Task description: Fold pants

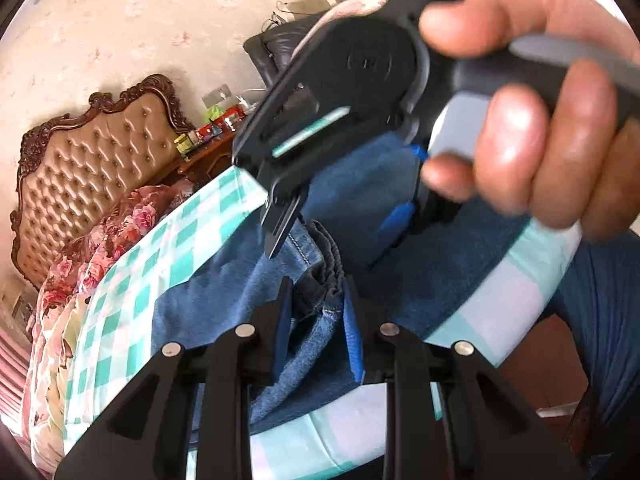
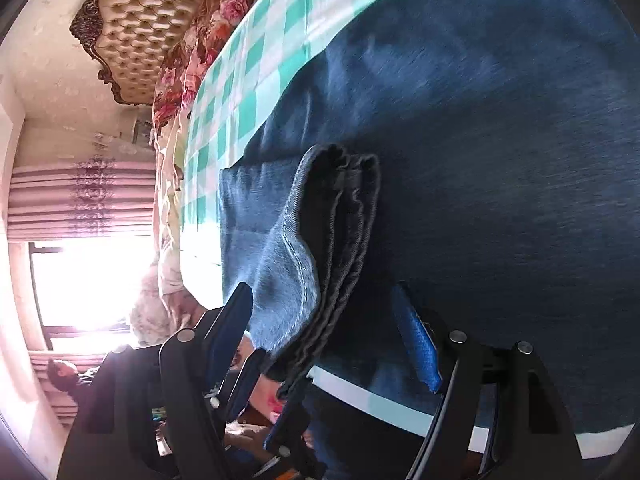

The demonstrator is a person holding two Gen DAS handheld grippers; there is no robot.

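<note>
Blue denim pants (image 1: 224, 308) lie on a bed with a green-and-white checked sheet (image 1: 132, 280). In the left wrist view my left gripper (image 1: 316, 320) has its blue-padded jaws partly open around the dark gathered waistband (image 1: 326, 276). My right gripper (image 1: 400, 224), held in a hand (image 1: 552, 128), hovers just above and beyond it. In the right wrist view the pants (image 2: 500, 160) fill the frame. The right gripper (image 2: 332, 332) is open with the waistband edge (image 2: 344, 248) between its jaws. The left gripper's blue pad (image 2: 248, 384) shows at lower left.
A tufted tan headboard (image 1: 92, 168) and a floral quilt (image 1: 100, 248) lie at the bed's far end. A nightstand with small items (image 1: 208, 140) stands beyond. The bed's near edge (image 1: 500, 288) runs to the right. A bright window with pink curtains (image 2: 88, 240) is in the right wrist view.
</note>
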